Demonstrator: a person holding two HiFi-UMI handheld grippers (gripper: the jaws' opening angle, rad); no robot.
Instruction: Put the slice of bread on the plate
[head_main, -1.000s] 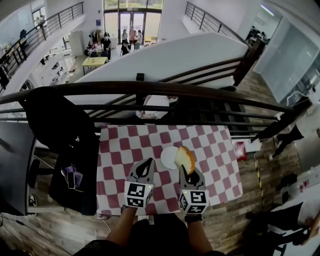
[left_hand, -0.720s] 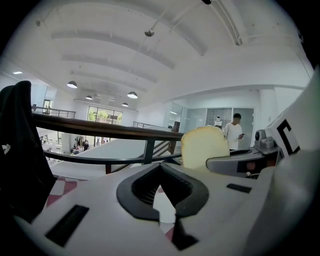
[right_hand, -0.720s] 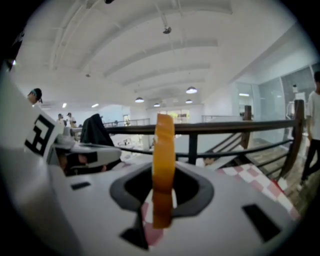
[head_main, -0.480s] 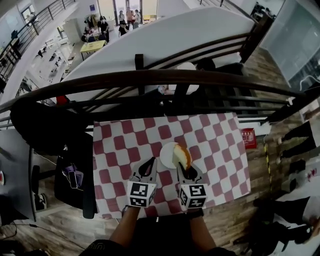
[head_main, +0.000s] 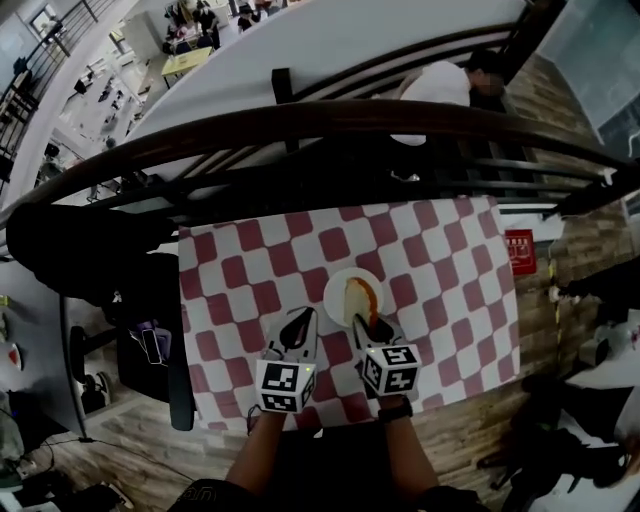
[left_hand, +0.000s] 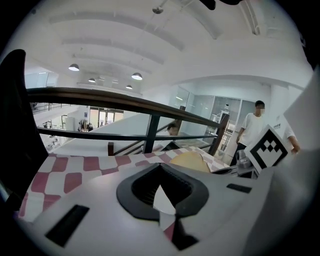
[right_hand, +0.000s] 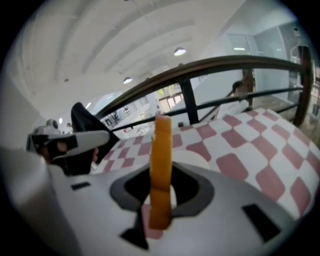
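Observation:
A white plate (head_main: 336, 296) sits near the middle of the red-and-white checked tablecloth (head_main: 250, 270). My right gripper (head_main: 368, 322) is shut on a slice of bread (head_main: 362, 298), which stands on edge just over the plate's right half. In the right gripper view the golden bread (right_hand: 162, 145) rises upright between the jaws of the right gripper (right_hand: 160, 189). Whether the bread touches the plate I cannot tell. My left gripper (head_main: 303, 320) hovers to the left of the plate, shut on nothing. The left gripper view shows the bread (left_hand: 191, 161) off to the right.
A dark curved railing (head_main: 330, 125) runs along the table's far edge. A black chair with a jacket (head_main: 150, 330) stands at the table's left side. Beyond the railing a person in white (head_main: 440, 85) is visible. A red sign (head_main: 520, 250) lies on the floor to the right.
Both grippers have come down toward the table. The bread, still held in the right gripper, has sunk from above the plate's far side to just over it.

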